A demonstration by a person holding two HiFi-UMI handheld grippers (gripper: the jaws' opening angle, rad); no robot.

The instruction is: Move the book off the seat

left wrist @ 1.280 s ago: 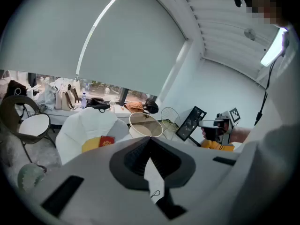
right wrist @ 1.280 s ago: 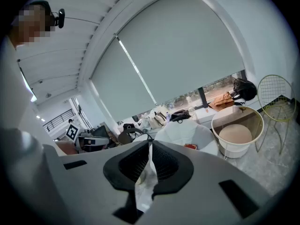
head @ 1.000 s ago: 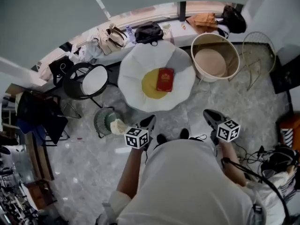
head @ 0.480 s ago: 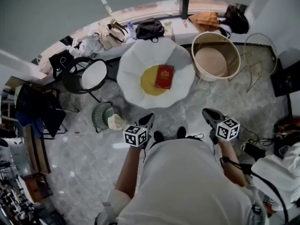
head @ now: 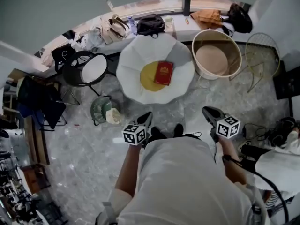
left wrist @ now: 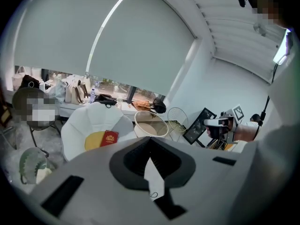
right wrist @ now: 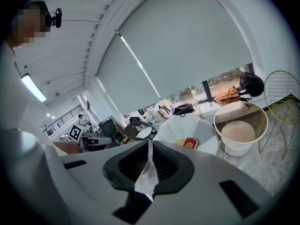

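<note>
A red book lies on the yellow cushion of a white petal-shaped chair. Both grippers are held low in front of the person's body, well short of the chair. The left gripper is shut and holds nothing. The right gripper is also shut and empty. In the left gripper view the book shows beyond the closed left gripper. In the right gripper view the book lies past the closed right gripper.
A round beige tub stands right of the chair, with a wire basket frame beyond it. A black chair with a white seat and a green wire bin stand at the left. Bags line the window ledge. Cables lie on the floor at the right.
The chair and book sit slightly higher in the head view than before, and the person's feet have shifted forward. Both grippers stay shut in about the same place.
</note>
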